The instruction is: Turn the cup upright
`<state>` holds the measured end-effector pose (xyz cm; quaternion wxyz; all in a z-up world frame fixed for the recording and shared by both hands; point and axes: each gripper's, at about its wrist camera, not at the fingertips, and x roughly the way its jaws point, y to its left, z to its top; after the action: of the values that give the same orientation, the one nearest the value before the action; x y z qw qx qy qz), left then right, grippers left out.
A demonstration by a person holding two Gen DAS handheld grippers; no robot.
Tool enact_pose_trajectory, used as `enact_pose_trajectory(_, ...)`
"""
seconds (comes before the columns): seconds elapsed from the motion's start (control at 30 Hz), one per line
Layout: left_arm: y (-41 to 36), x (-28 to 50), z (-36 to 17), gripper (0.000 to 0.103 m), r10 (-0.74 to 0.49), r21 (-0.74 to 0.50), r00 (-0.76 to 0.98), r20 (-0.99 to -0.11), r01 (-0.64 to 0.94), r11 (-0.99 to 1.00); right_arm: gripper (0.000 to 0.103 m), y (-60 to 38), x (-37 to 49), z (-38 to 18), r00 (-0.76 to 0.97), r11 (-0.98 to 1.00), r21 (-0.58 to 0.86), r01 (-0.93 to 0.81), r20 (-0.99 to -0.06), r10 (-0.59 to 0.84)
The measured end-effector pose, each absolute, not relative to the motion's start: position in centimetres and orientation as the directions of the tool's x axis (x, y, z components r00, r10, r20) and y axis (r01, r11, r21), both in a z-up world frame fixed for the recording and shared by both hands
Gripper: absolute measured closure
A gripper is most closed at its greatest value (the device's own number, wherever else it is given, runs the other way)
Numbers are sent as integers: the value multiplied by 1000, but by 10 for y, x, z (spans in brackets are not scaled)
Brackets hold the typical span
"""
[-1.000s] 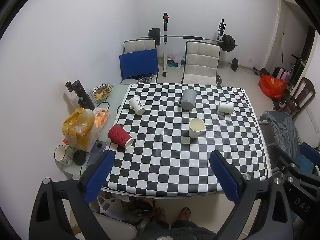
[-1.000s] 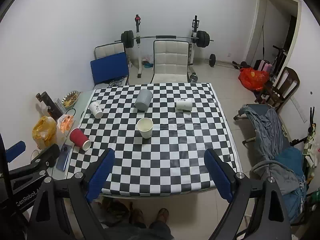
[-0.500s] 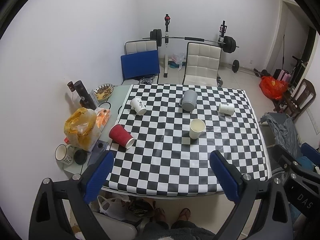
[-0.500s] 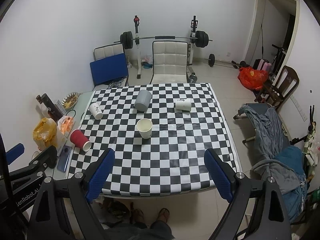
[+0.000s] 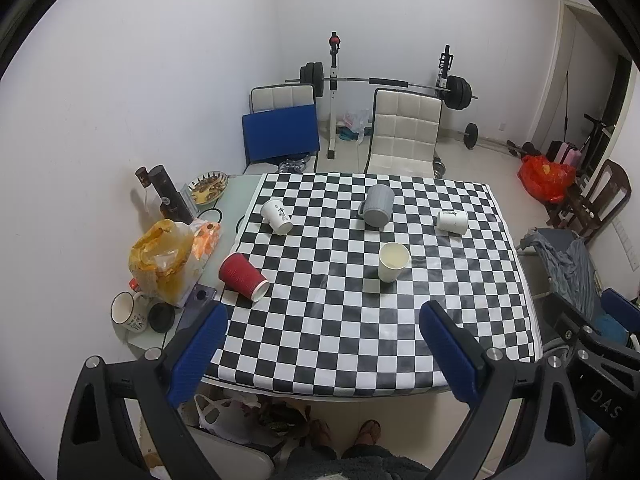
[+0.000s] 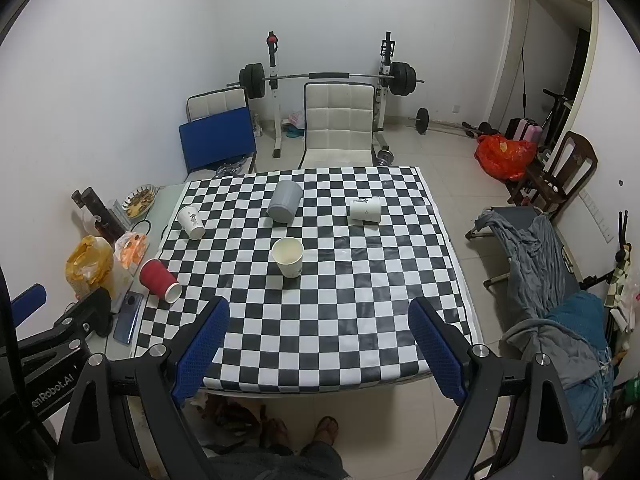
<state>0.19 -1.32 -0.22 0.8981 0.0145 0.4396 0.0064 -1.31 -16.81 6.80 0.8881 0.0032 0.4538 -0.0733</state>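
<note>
Both grippers, left (image 5: pixel 322 338) and right (image 6: pixel 320 334), above near tabletop (image 5: pixel 360 340) edge, fingers spread, empty; red cup (image 5: pixel 242 276) on side at left edge; cream cup (image 5: pixel 393 261) upright mid-tabletop

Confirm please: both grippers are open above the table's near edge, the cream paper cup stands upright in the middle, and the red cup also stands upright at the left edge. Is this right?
Not quite. The red cup lies on its side, its mouth toward the camera, as the left wrist view shows. The rest holds: the left gripper and right gripper are open, and the cream paper cup stands upright.
</note>
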Motion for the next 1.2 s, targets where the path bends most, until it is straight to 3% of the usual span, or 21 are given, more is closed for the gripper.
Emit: enact_pose_trajectory(1.2, -15, 9, 7, 5, 30, 28, 623, -782, -13, 1000, 11, -172, -11, 76, 583, 989, -64, 135, -802, -132)
